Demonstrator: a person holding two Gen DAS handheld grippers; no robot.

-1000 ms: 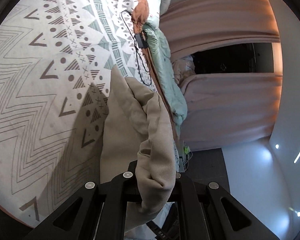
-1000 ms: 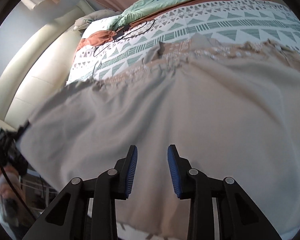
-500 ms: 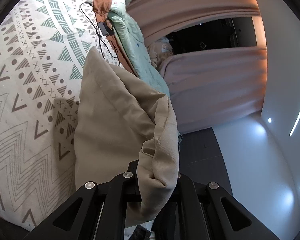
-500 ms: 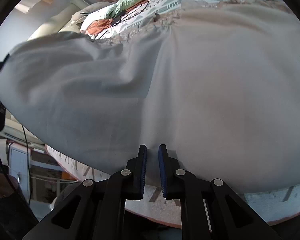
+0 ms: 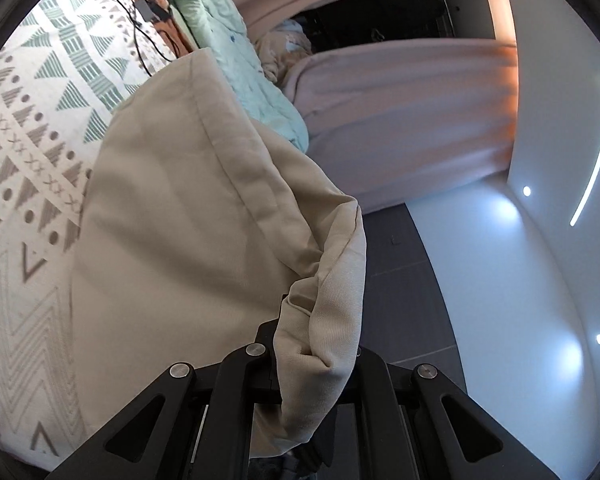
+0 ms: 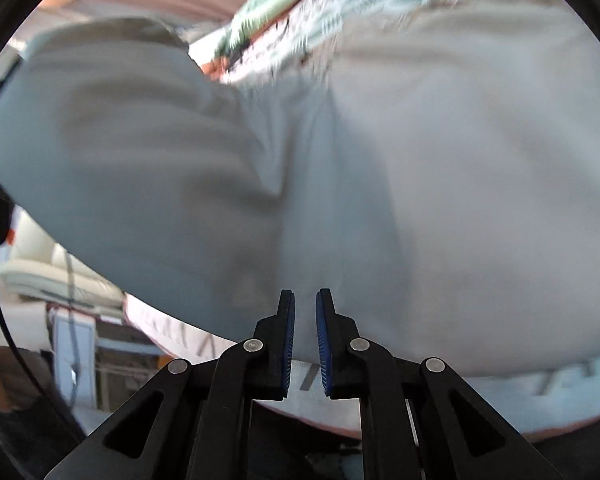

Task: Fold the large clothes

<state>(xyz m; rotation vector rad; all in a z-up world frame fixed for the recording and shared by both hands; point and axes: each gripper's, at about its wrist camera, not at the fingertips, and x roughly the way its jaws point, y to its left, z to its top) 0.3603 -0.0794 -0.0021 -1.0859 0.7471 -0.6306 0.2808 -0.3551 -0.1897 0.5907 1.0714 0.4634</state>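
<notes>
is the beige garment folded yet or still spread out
Partly lifted, not folded. The left tool pinches a bunched corner of the beige garment, raised off the patterned bedspread; the rest lies spread in the right wrist view, blurred.

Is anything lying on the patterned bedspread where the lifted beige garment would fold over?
Nothing visible does. The beige garment hangs over bare patterned bedspread; the black cable lies farther up, beyond the garment's far edge.

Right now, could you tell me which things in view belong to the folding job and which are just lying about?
Part of the job:
- beige garment
- left gripper, clamped on a bunched fold of it
- right gripper, fingers nearly together over the cloth edge
- patterned bedspread as work surface

Just lying about:
- black cable
- mint quilt
- pink curtain
</notes>
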